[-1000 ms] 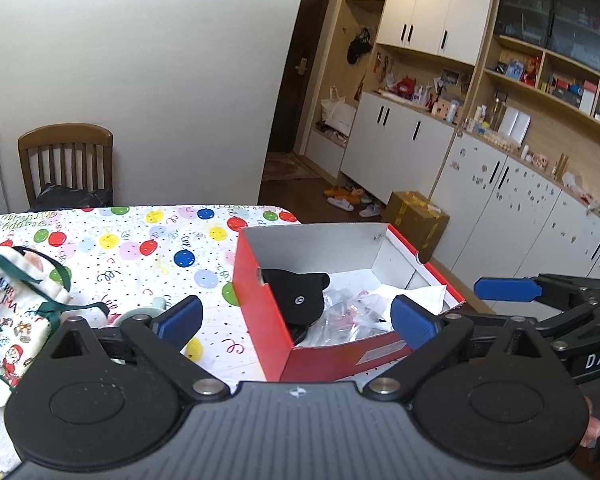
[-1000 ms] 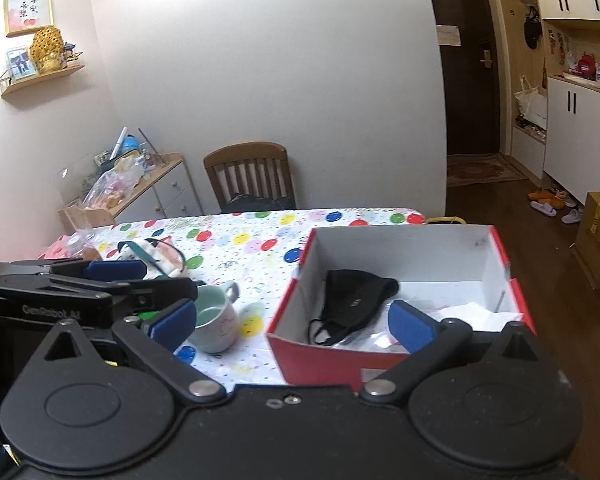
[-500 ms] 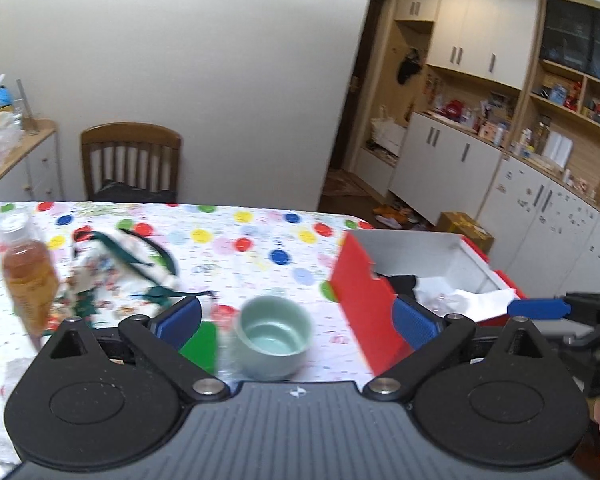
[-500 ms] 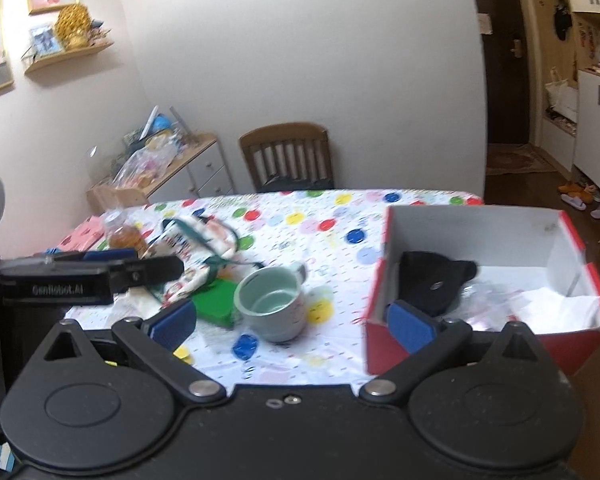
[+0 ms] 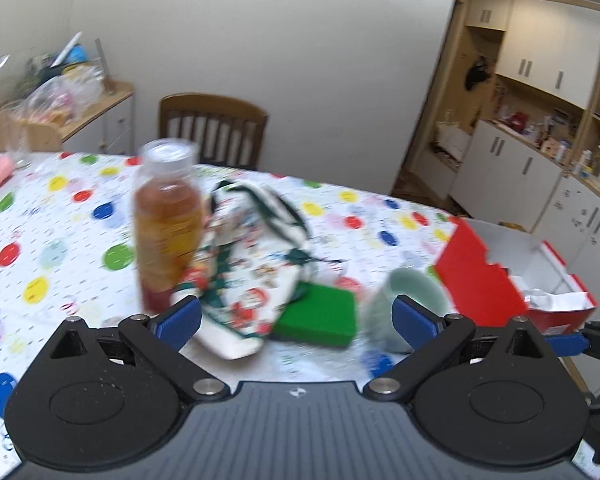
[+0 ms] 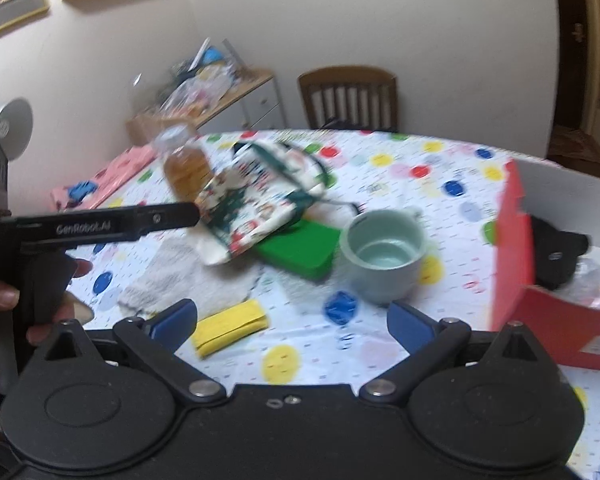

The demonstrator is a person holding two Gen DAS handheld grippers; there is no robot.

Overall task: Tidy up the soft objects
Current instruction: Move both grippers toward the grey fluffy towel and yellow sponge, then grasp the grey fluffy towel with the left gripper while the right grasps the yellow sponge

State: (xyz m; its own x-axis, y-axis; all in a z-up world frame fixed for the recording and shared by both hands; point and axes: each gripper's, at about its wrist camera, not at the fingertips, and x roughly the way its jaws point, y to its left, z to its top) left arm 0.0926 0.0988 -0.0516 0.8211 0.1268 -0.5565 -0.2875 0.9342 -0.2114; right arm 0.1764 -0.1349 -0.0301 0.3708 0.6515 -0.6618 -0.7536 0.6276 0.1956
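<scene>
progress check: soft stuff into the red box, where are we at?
Done: a black mask lies in the red box.
In hand: nothing; left gripper and right gripper are open, facing the pile.
Left on the table: Christmas pouch, white towel, yellow cloth. The green block may be soft too; cannot tell.

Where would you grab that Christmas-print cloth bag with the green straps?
Grip the near bottom edge of the Christmas-print cloth bag, coming from above on the near side. It lies flat and floppy, partly over the green block, and the brown drink bottle stands close on its far left, so that edge looks least crowded.
</scene>
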